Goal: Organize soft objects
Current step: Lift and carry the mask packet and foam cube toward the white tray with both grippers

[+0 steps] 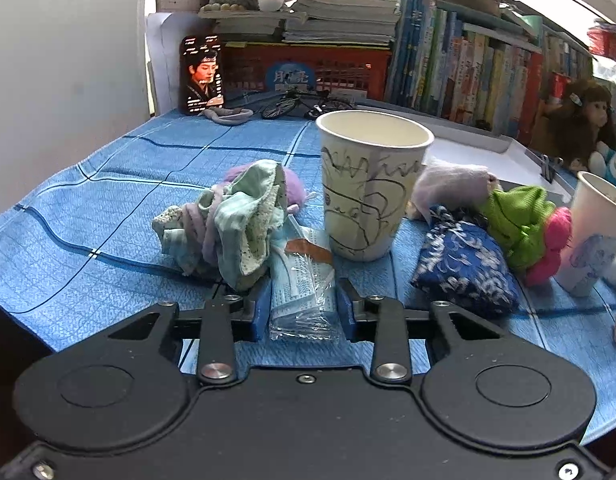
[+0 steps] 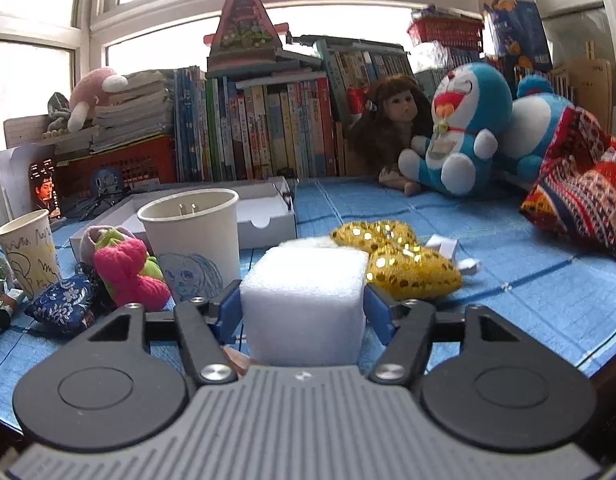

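Observation:
A face mask in a clear wrapper (image 1: 301, 312) lies on the blue checked cloth (image 1: 107, 216), and my left gripper (image 1: 303, 294) has both blue pads against its sides, shut on it. Just beyond it lie a crumpled pale green and lilac cloth bundle (image 1: 231, 220) and a scribbled paper cup (image 1: 368, 184). In the right wrist view a white foam cube (image 2: 303, 300) fills the space between the pads of my right gripper (image 2: 303, 304), which press on it. A second paper cup with a drawn face (image 2: 191, 236) stands left of the cube, and a gold sequin pouch (image 2: 404, 264) lies behind it.
A blue patterned pouch (image 1: 464, 268) and a green and pink plush (image 1: 528, 224) lie between the two cups. A white shallow box (image 2: 263, 212), a row of books (image 2: 267, 132), a doll (image 2: 396, 120), blue plush cats (image 2: 464, 128) and a red knitted cloth (image 2: 580, 188) ring the back and right.

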The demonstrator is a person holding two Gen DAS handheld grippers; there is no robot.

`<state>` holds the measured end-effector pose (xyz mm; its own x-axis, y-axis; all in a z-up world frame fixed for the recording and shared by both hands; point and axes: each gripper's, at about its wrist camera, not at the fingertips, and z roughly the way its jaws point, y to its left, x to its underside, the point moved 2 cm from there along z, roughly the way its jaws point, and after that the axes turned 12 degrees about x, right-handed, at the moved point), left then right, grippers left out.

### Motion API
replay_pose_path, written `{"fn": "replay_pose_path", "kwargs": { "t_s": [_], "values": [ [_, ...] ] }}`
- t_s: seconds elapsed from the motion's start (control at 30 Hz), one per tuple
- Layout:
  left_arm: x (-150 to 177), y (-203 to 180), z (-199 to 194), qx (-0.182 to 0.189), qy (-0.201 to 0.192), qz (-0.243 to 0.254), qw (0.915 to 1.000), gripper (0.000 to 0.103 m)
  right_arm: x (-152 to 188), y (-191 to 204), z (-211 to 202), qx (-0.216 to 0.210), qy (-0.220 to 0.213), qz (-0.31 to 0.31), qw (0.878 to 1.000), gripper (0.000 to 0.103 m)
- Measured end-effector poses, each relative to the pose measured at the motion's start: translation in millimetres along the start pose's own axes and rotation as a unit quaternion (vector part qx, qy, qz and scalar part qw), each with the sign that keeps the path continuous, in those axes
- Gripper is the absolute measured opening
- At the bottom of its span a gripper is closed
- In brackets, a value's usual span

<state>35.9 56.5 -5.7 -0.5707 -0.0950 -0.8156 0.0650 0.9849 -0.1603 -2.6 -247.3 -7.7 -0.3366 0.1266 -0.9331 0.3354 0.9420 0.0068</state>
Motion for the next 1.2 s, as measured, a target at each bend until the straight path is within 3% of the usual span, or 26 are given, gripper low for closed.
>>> {"fn": "replay_pose_path", "kwargs": {
  "t_s": [0.37, 0.7, 1.0, 1.2],
  "values": [
    [-3.3, -24.0, -42.0, 0.052, -0.024, 0.038, 0.9977, 0.033, -21.5, 1.4, -15.1, -0.022, -0.029, 0.011, 0.999, 0.067],
    [-50.2, -29.5, -74.4, 0.08, -0.083, 0.046, 0.9923, 0.033, -49.4, -5.5, -13.2, -0.042, -0.039, 0.028, 0.998, 0.067],
    [-86.0, -27.6, -72.2, 0.109, -0.094, 0.037, 0.9889, 0.033, -76.5, -8.7, -4.4, -0.053, -0.047, 0.038, 0.997, 0.067],
    [-116.1, -31.0, -56.4, 0.124, -0.097, 0.038, 0.9869, 0.033, -101.4, -10.3, 13.4, -0.081, -0.029, 0.064, 0.994, 0.067]
  ]
}}
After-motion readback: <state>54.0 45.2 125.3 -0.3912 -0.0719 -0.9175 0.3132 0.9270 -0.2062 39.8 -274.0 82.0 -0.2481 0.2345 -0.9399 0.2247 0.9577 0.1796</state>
